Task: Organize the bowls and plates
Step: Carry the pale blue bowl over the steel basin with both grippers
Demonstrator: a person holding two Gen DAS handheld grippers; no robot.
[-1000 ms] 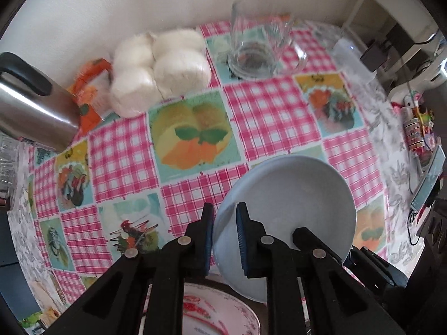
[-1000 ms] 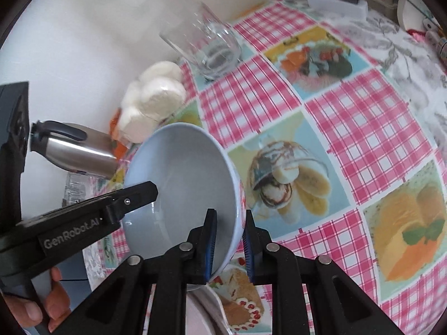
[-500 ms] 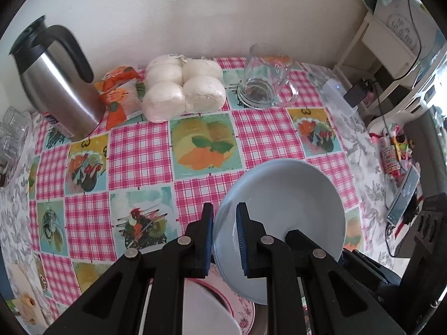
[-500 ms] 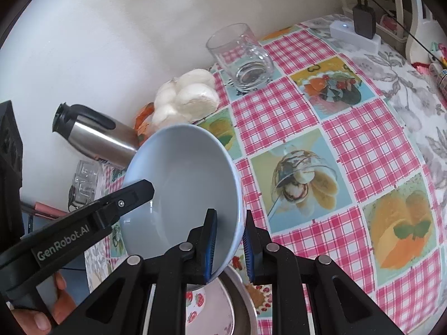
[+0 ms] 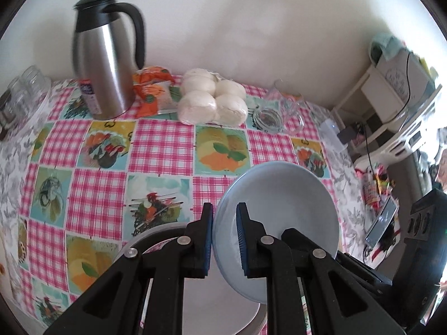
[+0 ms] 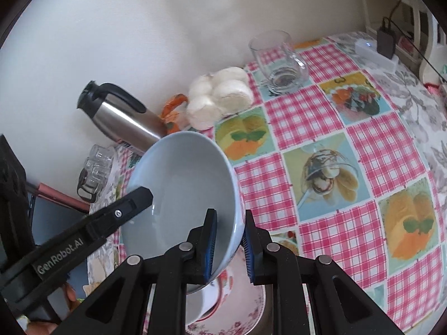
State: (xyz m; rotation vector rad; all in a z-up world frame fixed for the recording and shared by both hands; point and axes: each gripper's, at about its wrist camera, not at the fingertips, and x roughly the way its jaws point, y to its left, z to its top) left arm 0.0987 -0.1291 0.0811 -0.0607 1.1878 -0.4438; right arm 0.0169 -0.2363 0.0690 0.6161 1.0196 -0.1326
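A light blue bowl (image 5: 282, 206) hangs tilted above the table, held at two opposite sides of its rim. My left gripper (image 5: 224, 224) is shut on one side, one pad inside the bowl and one outside. My right gripper (image 6: 229, 233) is shut on the other side of the blue bowl (image 6: 181, 184). In the right wrist view, one of the left gripper's fingers (image 6: 123, 212) reaches into the bowl from the left. Beneath it lie a white bowl with red flowers (image 6: 220, 290) and a floral plate (image 6: 245, 318).
On the pink checked tablecloth (image 5: 159, 148) by the wall stand a steel jug (image 5: 103, 55), an orange packet (image 5: 152, 89), a bag of white buns (image 5: 212, 100) and a glass mug (image 5: 276, 111). Small glasses (image 5: 22, 89) stand far left. A phone (image 5: 382, 220) lies right.
Both grippers have risen with the blue bowl, still gripping its rim. The table looks farther below, and the steel jug has come fully into the left wrist view.
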